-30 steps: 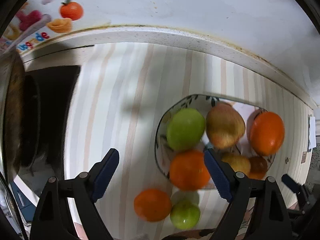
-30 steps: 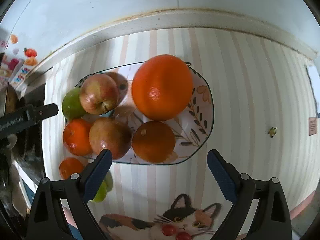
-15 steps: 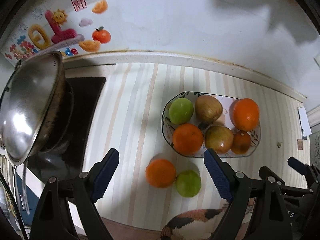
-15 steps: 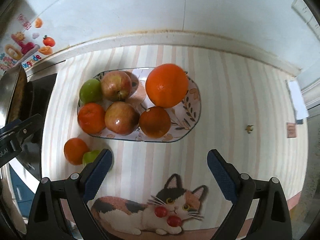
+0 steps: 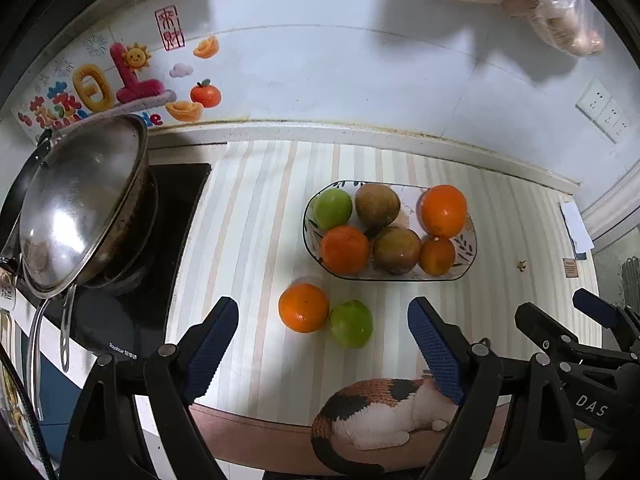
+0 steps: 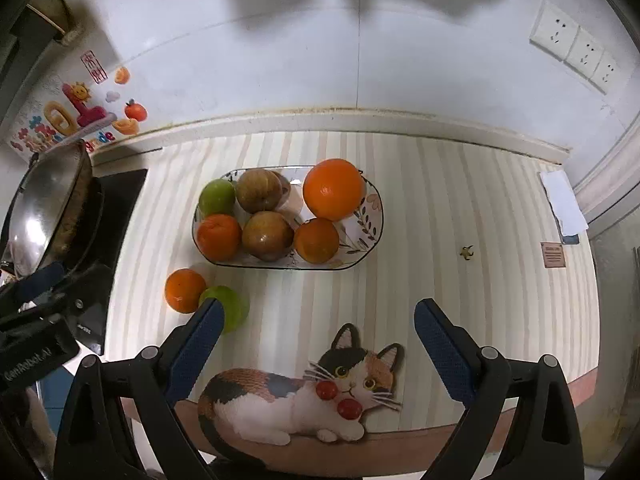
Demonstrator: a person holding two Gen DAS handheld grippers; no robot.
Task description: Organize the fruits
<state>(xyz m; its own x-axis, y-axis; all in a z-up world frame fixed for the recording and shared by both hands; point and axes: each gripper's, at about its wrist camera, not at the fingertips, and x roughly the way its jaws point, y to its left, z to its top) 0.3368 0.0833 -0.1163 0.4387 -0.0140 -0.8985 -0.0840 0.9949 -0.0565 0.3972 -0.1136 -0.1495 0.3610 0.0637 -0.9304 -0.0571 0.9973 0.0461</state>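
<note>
Striped worktop [image 6: 460, 200], cat printed at its front edge.

Oval dish [image 6: 360, 256] sits toward the back edge, mid-worktop. Count inside: six fruits.
- oranges, three: one large orange [image 6: 334, 189] at the dish's right-rear, two smaller ones along its front rim [image 6: 219, 237] [image 6: 316, 239].
- brownish-red apples, two [image 6: 258, 190] [image 6: 267, 235], centre of the dish, one behind the other.
- green apple, one [image 6: 217, 197], left-rear of the dish.
A seventh piece may hide behind the rear apple; too covered to tell.

Loose on the worktop, in front of the dish's left end: one loose orange [image 5: 304, 307] and one loose green apple [image 5: 351, 323], touching each other, apart from the dish.

Steel wok [image 5: 80, 204] on the dark hob at the worktop's left edge.

Left gripper [image 5: 323, 344]: fingers spread wide, nothing between them, raised above the two loose fruits. Right gripper [image 6: 318, 344]: fingers likewise wide apart and empty, above the cat print near the front edge.
</note>
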